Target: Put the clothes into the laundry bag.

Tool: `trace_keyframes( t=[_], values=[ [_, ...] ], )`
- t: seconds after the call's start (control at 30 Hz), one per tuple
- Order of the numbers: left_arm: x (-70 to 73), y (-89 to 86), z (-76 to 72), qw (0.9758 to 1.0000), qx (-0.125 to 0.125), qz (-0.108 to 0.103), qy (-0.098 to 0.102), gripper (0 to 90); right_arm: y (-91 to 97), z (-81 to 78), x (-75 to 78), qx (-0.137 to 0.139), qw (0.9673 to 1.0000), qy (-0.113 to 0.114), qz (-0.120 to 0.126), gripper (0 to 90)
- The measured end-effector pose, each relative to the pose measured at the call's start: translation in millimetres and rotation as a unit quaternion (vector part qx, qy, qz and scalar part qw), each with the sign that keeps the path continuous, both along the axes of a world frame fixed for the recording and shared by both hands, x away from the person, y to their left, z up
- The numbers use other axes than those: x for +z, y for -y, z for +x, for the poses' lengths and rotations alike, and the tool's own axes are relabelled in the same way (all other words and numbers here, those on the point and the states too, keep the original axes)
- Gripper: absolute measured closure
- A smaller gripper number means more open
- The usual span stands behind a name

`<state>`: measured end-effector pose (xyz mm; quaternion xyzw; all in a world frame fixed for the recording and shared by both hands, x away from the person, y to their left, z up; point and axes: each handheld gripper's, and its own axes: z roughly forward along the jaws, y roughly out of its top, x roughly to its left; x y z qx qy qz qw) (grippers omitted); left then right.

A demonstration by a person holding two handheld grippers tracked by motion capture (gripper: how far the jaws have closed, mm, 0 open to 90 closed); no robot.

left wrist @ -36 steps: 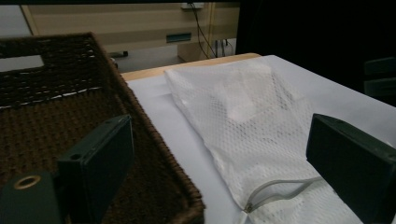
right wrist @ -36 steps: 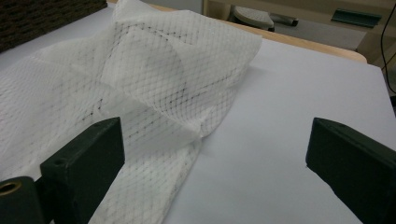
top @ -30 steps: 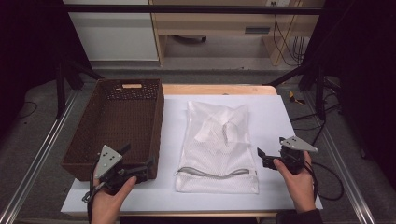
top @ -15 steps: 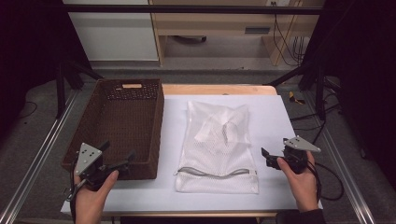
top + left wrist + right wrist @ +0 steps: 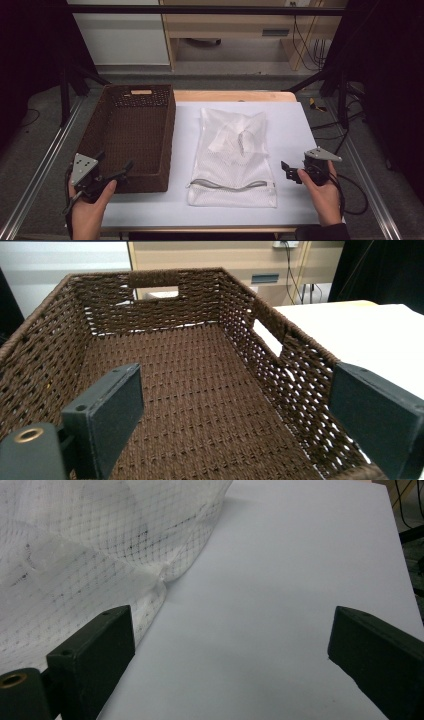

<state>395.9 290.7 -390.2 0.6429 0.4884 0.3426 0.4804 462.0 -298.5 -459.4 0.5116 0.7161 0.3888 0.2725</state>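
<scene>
A white mesh bag [image 5: 232, 155] lies flat in the middle of the white table, zip at its near end, with a pale folded cloth inside. My right gripper [image 5: 288, 171] is open just right of the bag's near corner, jaws pointing left at it. In the right gripper view the gripper [image 5: 232, 650] holds nothing, and the bag's mesh edge [image 5: 75, 555] lies by its left jaw. A dark brown wicker basket [image 5: 100, 125] stands at the left. My left gripper [image 5: 115, 165] is open at its near wall. The left gripper view has the gripper [image 5: 240, 410] facing the empty basket [image 5: 200, 390].
The basket has handle cut-outs [image 5: 141, 92] in its end walls. A bare white table surface [image 5: 300, 125] lies right of the bag. Metal rails [image 5: 42, 165] run along both table sides. Beyond the far edge stand a wooden bench [image 5: 235, 30] and dark stands.
My left gripper has moved left along the basket's near wall, from its right corner toward its left end. The right gripper has barely shifted. The bag lies as before.
</scene>
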Motion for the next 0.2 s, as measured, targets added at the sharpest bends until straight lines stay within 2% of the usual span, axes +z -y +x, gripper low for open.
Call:
trace_keyframes(
  t=[0.2],
  values=[
    [2.3, 6.3, -1.2, 1.0000, -0.006, 0.002, 0.005, 8.0, -0.9, 0.5, -2.0, 0.001, 1.0000, -0.004, -0.003, 5.0]
  ],
)
